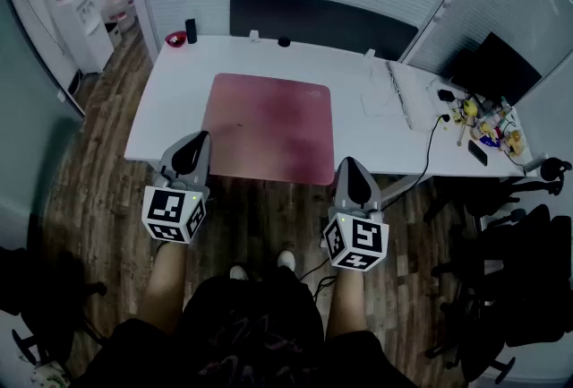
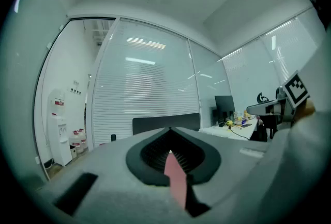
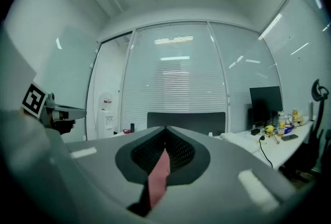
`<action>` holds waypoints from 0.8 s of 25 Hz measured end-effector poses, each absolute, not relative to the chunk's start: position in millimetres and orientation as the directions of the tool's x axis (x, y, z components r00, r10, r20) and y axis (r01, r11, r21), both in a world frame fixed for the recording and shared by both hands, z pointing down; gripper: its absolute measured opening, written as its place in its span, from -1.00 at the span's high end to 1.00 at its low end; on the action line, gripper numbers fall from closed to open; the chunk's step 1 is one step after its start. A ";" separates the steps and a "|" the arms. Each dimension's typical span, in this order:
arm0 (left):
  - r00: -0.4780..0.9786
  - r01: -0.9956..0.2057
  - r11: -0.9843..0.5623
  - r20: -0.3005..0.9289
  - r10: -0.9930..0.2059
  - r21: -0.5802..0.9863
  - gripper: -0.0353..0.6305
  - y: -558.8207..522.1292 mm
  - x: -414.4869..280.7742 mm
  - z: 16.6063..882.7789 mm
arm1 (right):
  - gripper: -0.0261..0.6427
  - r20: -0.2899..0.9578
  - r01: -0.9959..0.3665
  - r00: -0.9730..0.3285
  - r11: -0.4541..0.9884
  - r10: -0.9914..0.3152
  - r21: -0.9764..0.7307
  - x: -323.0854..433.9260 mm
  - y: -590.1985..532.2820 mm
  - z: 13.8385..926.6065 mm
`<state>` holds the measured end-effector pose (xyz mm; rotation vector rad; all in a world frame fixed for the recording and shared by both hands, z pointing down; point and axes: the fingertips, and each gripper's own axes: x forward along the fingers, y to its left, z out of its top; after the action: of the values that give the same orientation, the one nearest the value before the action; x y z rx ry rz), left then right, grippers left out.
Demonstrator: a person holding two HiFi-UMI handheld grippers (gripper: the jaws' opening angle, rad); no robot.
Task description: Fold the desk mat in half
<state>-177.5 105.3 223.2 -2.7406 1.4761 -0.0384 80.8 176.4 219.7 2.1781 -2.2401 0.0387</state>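
Left gripper view, left gripper (image 2: pixel 170 153): clamped shut on a thin sliver of the pink rectangular soft desk mat (image 2: pixel 177 182), pinched between the dark ribbed pads (image 2: pixel 155 153). Right gripper view, right gripper (image 3: pixel 164 151): likewise closed tight, with a pink strip of the mat (image 3: pixel 158 179) caught between.

Head view: left gripper (image 1: pixel 197 140) gripping at the mat's near left corner, right gripper (image 1: pixel 349 164) at its near right corner. Both held level, pointing away from the body, well apart across the mat's width. Rest of the mat (image 1: pixel 269 122) lying flat and unfolded on the white rectangular desk (image 1: pixel 175 81), reaching the desk's front edge.

Farther back on the desk: a small red bowl (image 1: pixel 176 38) just beside a black upright cylinder (image 1: pixel 191 29) at the far left corner. Right of the mat, flat white items (image 1: pixel 389 95), then a cluster of small coloured clutter (image 1: pixel 488 122) at the far right end.

Behind the desk, a dark panel (image 1: pixel 322 19) against white blinds. Left of the desk, a white water dispenser (image 1: pixel 82 23) on the brown wood-plank floor (image 1: pixel 98 153). At right, black office chairs (image 1: pixel 510 288).
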 end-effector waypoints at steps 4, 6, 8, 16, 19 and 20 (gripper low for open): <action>0.551 -0.834 -0.551 0.010 -0.834 -0.028 0.91 105.4 -180.1 225.0 | 0.93 0.021 -1.000 -0.026 0.026 -0.999 0.002 78.4 176.2 218.7; 0.552 -0.833 -0.552 0.011 -0.834 -0.031 0.90 105.7 -180.5 224.4 | 0.93 0.021 -1.000 -0.023 0.023 -1.000 -0.003 79.0 176.2 218.4; 0.553 -0.832 -0.554 0.013 -0.833 -0.031 0.91 105.9 -180.5 224.2 | 0.93 0.022 -1.000 -0.020 0.020 -1.000 -0.005 79.7 176.5 218.5; 0.561 -0.827 -0.561 0.023 -0.828 -0.020 0.90 108.8 -180.1 229.5 | 0.93 0.010 -1.000 -0.020 0.020 -1.000 -0.015 79.8 180.3 217.9; 0.566 -0.824 -0.566 0.025 -0.824 -0.018 0.90 109.1 -181.9 231.6 | 0.92 -0.002 -0.999 -0.005 0.006 -1.000 -0.042 83.6 184.0 216.3; 0.566 -0.824 -0.567 0.028 -0.824 -0.016 0.90 108.9 -182.1 233.9 | 0.92 -0.002 -0.999 -0.001 0.001 -1.000 -0.038 85.3 185.4 217.0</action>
<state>-182.1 108.9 233.9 -2.7793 1.4616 -0.0499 85.3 185.4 217.0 2.2405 -2.2419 0.0412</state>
